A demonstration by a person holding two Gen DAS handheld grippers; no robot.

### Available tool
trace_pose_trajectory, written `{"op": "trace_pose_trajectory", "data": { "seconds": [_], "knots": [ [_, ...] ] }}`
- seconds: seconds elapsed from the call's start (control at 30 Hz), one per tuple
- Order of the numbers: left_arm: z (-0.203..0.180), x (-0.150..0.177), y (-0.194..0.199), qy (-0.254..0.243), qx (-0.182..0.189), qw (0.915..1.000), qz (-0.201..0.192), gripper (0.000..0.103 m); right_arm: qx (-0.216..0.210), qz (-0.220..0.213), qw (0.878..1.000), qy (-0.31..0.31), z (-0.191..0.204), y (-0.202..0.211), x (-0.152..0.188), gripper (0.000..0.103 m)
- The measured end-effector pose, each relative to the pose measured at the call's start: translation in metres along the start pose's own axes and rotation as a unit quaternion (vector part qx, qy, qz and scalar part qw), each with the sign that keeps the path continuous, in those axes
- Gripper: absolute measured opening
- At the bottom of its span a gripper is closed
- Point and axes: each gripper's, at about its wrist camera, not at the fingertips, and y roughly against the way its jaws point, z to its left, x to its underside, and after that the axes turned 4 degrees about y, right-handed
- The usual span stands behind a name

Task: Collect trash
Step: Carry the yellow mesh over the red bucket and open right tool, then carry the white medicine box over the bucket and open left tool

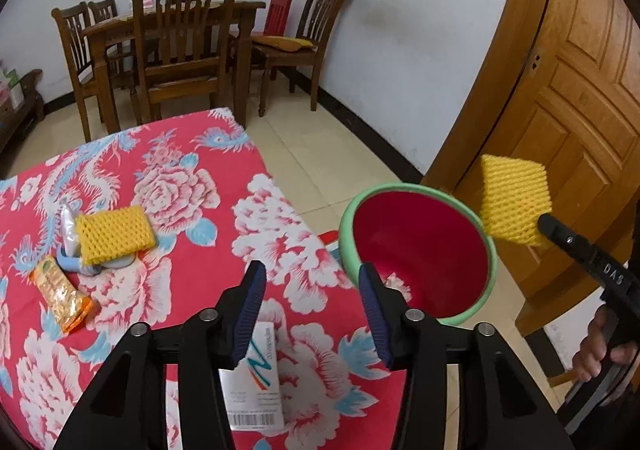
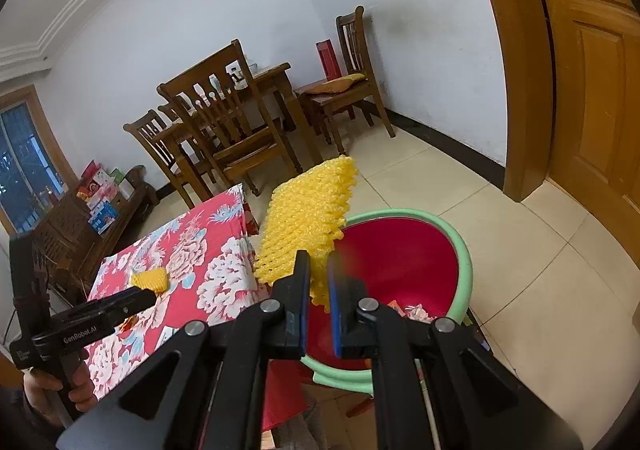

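Item: right hand-held gripper [image 2: 319,274], clenched on a yellow foam net sleeve [image 2: 308,217] by its lower edge, the sleeve standing up from the fingers. It hung above the near rim of the bin [image 2: 464,262], green-rimmed and red inside, which stood on the floor just beside the surface [image 1: 280,209]. Held there, I judged, so that a simple release would drop it in. A few scraps already lay at the bottom of the bin.

Item: left hand-held gripper [image 1: 312,290], jaws apart and grasping nothing, poised over the edge of the surface nearest the bin, likely waiting its turn.

Item: second yellow foam net sleeve [image 1: 114,236], lying flat on the floral red cloth, well apart from the bin, partly covering a pale blue object [image 1: 86,266] and a clear wrapper [image 1: 68,226].

Item: orange snack packet [image 1: 60,298], flat on the cloth, near that sleeve.

Item: white printed card [image 1: 256,382] with a barcode, under the left fingers.

Judgement: collection partly done; several pieces remained on the surface.
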Motion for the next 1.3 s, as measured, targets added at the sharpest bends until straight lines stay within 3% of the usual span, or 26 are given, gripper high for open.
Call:
{"op": "trace_pose_trajectory", "data": {
  "seconds": [0.3,0.7,0.87,1.3],
  "knots": [
    [0.014,0.022,-0.006,-0.003,-0.035,0.999,0.028,0.055,0.001,0.022,0.999,-0.023,-0.015,-0.014,0.01,0.011],
    [0.028,0.046,-0.02,0.016,-0.05,0.9961,0.071,0.056,0.017,0.06,0.997,-0.041,-0.026,-0.03,0.022,0.016],
    [0.026,0.052,-0.025,0.007,-0.054,0.9955,0.078,0.056,0.016,0.06,0.997,-0.04,-0.025,-0.03,0.022,0.024],
    [0.019,0.057,-0.025,-0.025,-0.096,0.9927,0.069,0.057,0.003,0.052,0.998,-0.037,-0.02,-0.025,0.023,0.024]
  ]
}}
